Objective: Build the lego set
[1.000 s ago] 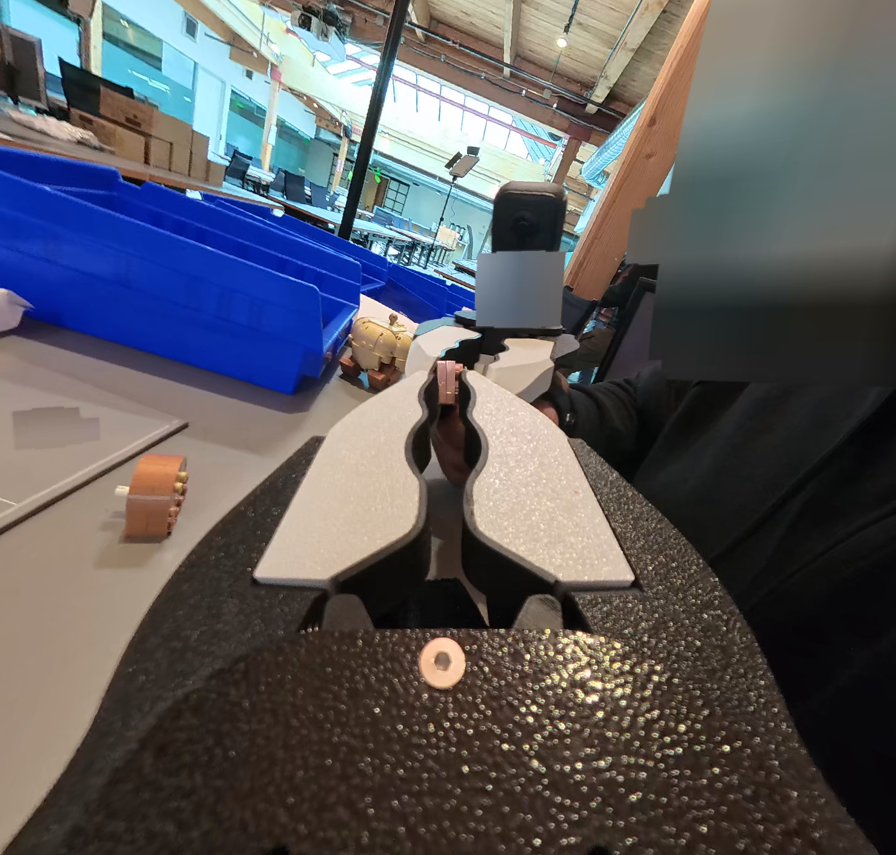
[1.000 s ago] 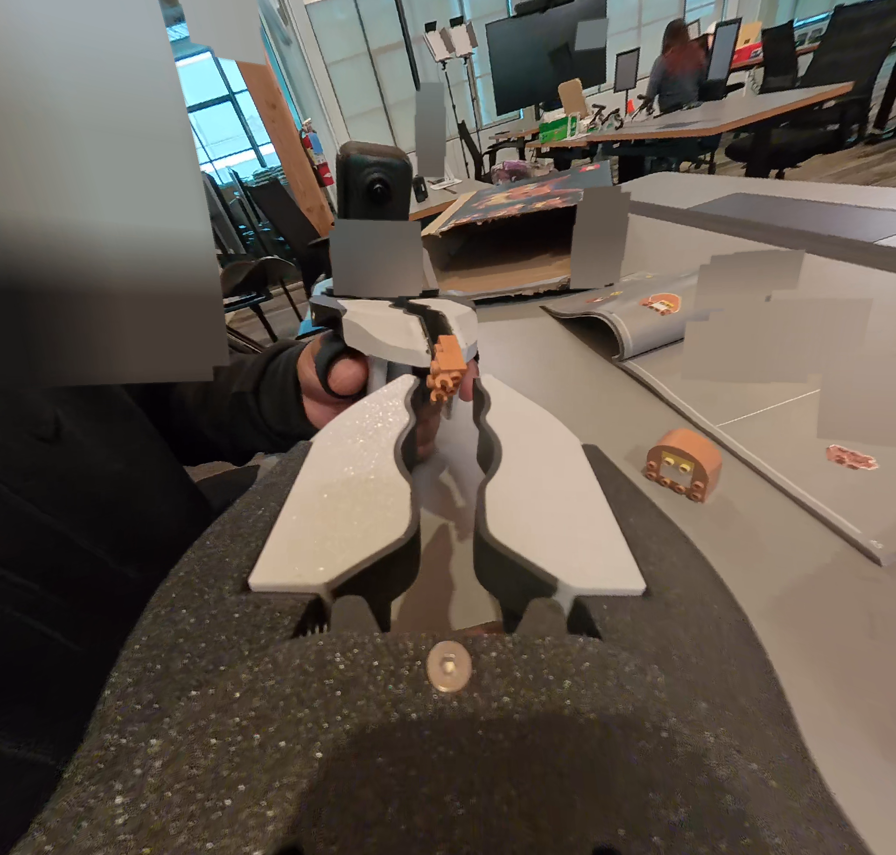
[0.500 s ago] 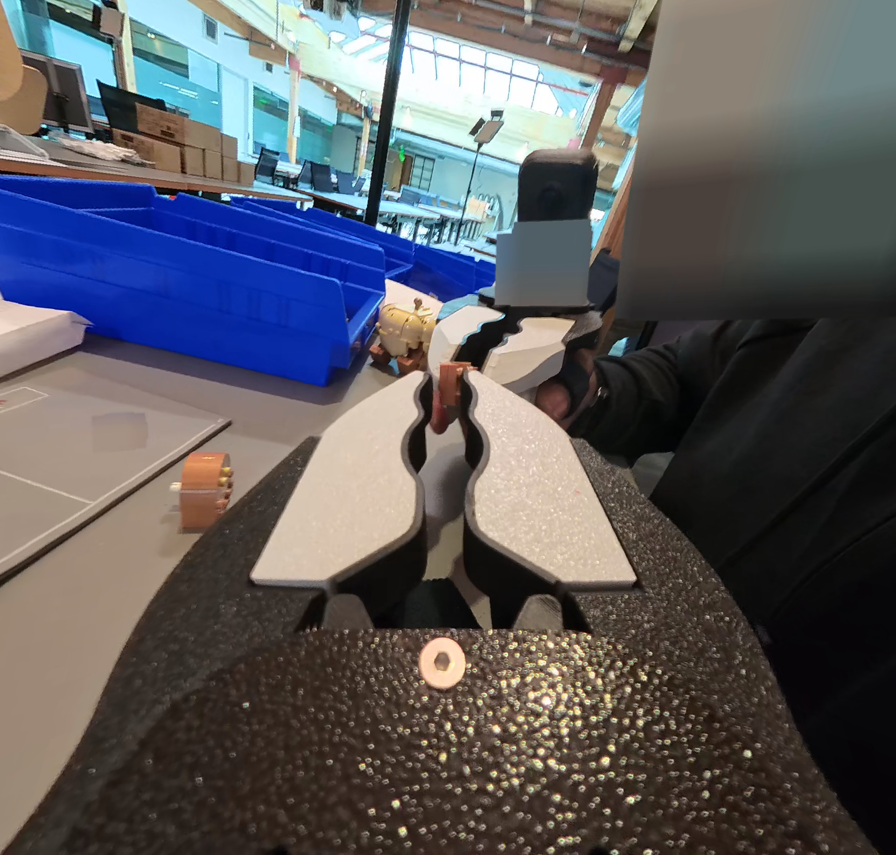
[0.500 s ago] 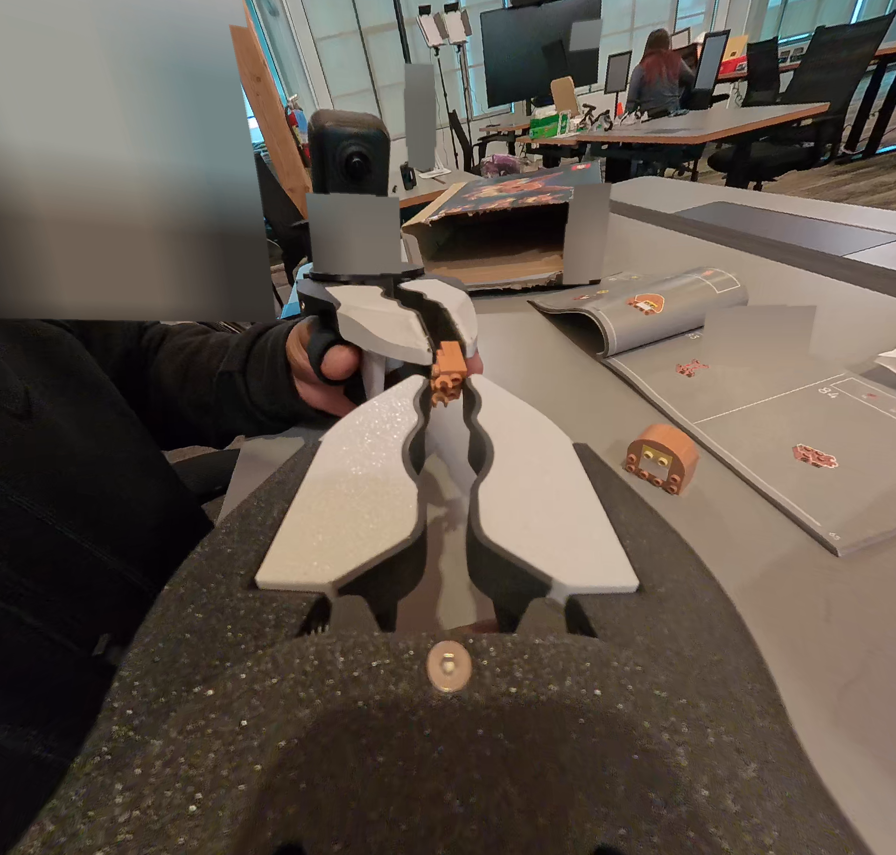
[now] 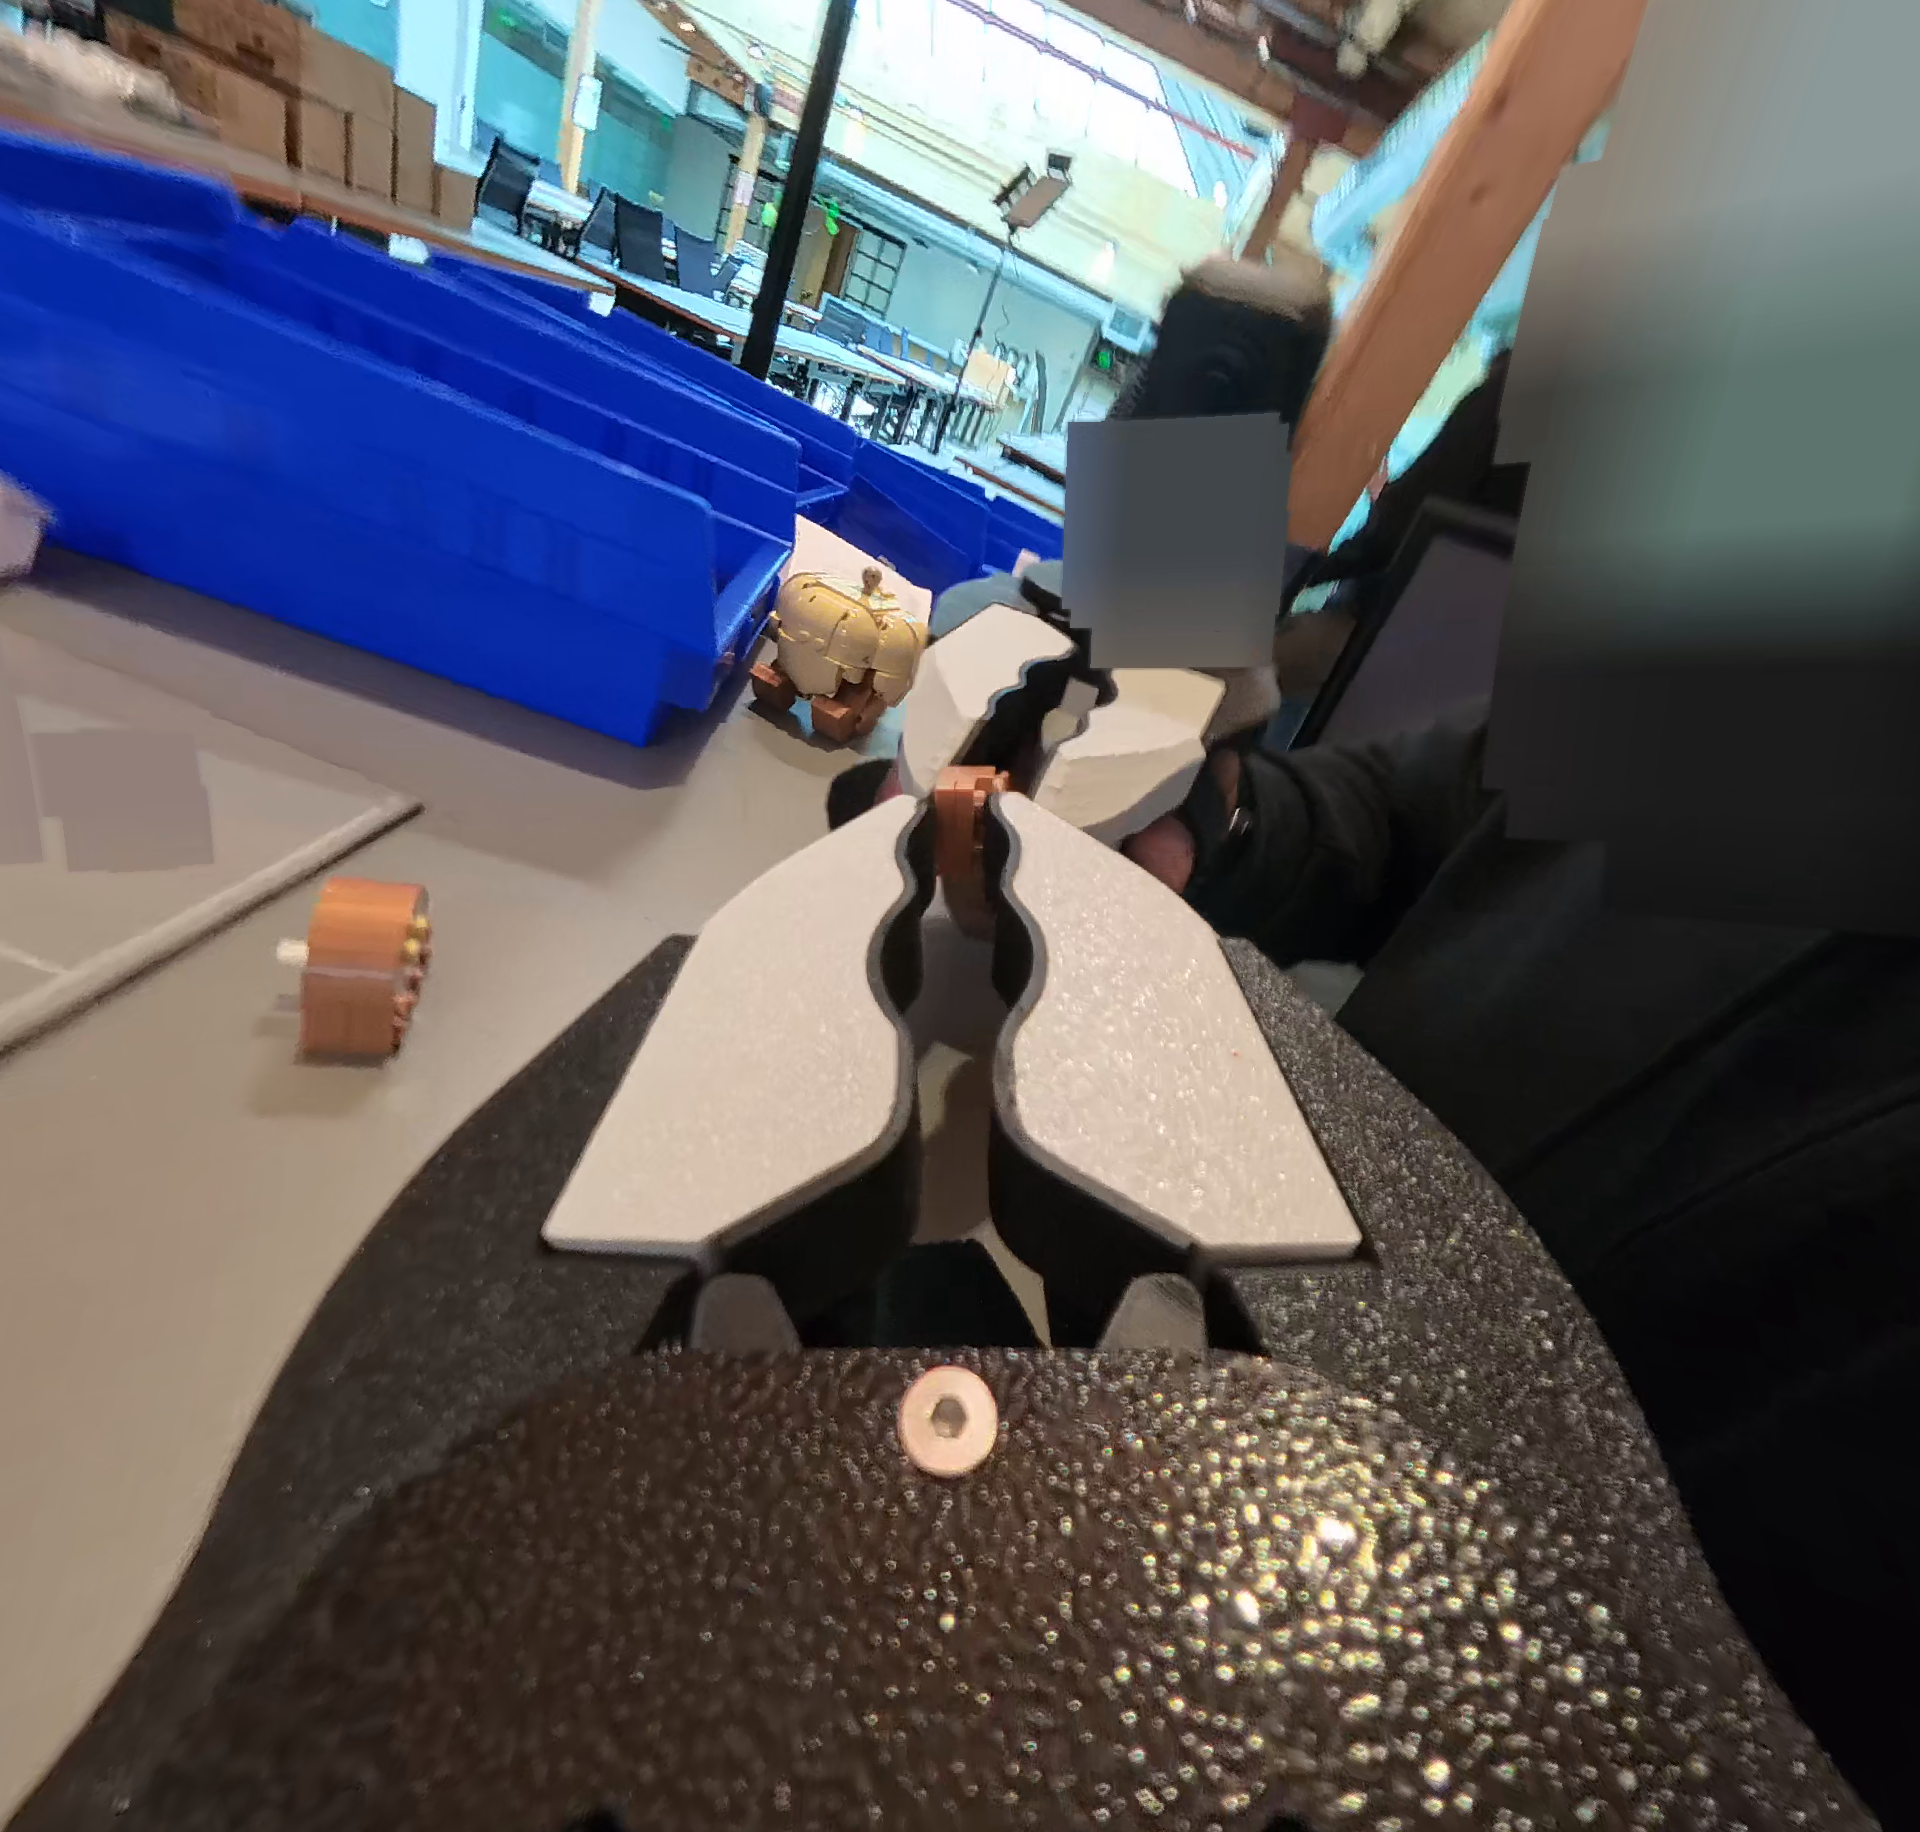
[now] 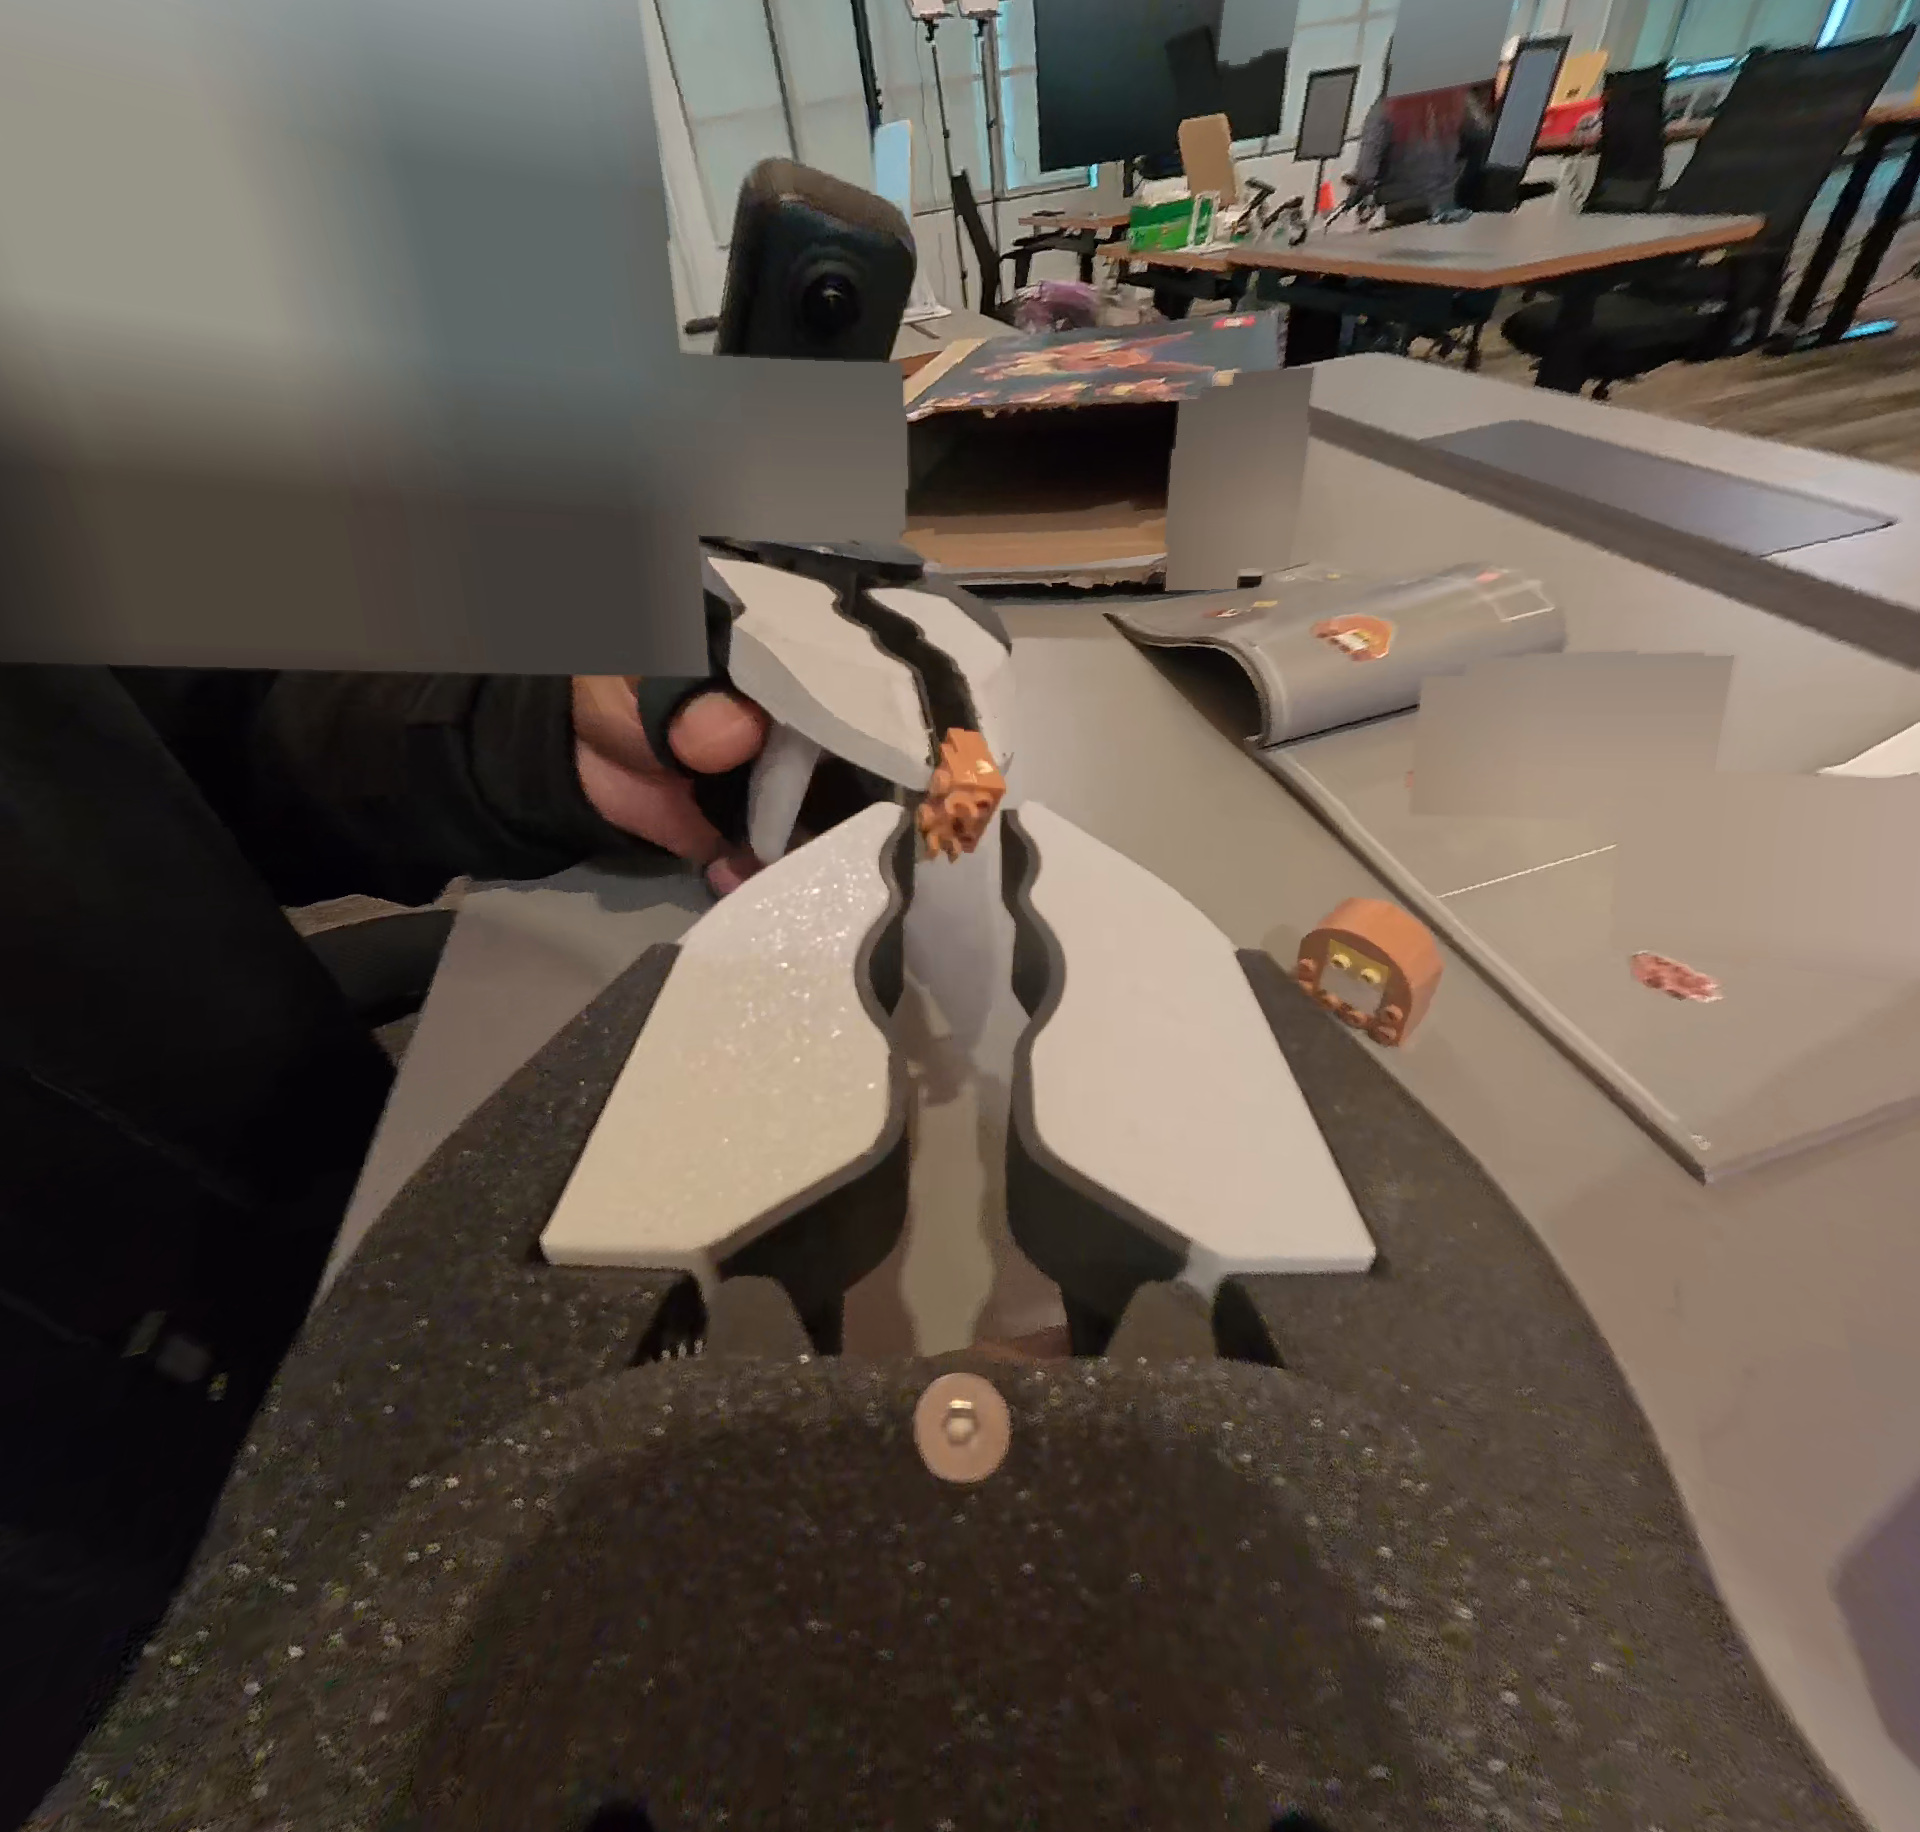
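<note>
On my left wrist view, my left gripper [image 5: 958, 826] has its fingers [image 5: 831, 909] clenched on a small brown brick piece [image 5: 961, 837], with the right gripper [image 5: 1049, 733] meeting it tip to tip. Blue bins [image 5: 416, 535] line the far table [image 5: 582, 847] edge; I cannot see inside them. A tan brick model [image 5: 847, 639] stands just beside the nearest bin, a brown round assembly [image 5: 364, 967] on open table.

On my right wrist view, the right gripper [image 6: 961, 832] has its fingers [image 6: 1101, 930] parted and gripping nothing; the orange-brown piece [image 6: 961, 795] sits between their tips, held by the left gripper. An open cardboard box [image 6: 1039, 494] lies beyond, interior dark. A booklet [image 6: 1351, 639] and a brown arched assembly [image 6: 1371, 967] take the right side.
</note>
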### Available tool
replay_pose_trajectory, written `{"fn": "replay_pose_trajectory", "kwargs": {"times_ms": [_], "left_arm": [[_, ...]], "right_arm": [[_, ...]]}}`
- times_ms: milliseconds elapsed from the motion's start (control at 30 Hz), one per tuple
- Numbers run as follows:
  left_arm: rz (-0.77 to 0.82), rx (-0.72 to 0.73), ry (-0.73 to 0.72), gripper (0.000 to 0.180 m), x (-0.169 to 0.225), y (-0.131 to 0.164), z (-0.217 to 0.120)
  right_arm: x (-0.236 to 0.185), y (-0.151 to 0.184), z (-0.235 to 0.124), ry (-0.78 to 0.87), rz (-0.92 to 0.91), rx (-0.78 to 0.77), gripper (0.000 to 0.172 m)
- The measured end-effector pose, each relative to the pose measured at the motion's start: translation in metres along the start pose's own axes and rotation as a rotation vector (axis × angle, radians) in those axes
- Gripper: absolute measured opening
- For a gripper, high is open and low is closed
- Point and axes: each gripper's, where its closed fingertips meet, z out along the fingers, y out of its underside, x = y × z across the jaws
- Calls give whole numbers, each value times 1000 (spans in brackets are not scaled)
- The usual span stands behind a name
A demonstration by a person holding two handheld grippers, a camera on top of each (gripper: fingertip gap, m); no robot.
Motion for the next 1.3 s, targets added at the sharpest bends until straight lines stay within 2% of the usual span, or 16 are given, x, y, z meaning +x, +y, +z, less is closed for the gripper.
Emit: {"fn": "replay_pose_trajectory", "kwargs": {"times_ms": [100, 167, 267, 467, 633, 900, 1067, 1300], "left_arm": [[-206, 71, 3, 8, -8, -8, -3], [-360, 108, 6, 8, -14, -10, -5], [-508, 107, -1, 8, -21, -3, -2], [-638, 47, 36, 8, -17, 13, 7], [-715, 23, 97, 8, -10, 19, 11], [-607, 3, 32, 12, -22, 16, 5], [-415, -51, -72, 15, -34, 15, -4], [-163, -222, -179, 15, -45, 27, -9]], "right_arm": [[12, 3, -4, 72, -130, -18, 33], [19, 6, -8, 124, -252, -32, 36], [22, 9, -8, 160, -376, -45, 36], [20, 19, -2, 159, -457, -93, 33], [13, 21, 0, 129, -459, -97, 18], [18, 24, 3, 148, -217, -124, 17], [23, 29, 3, 198, -144, -154, 17], [33, 39, 1, 261, -84, -204, 17]]}}
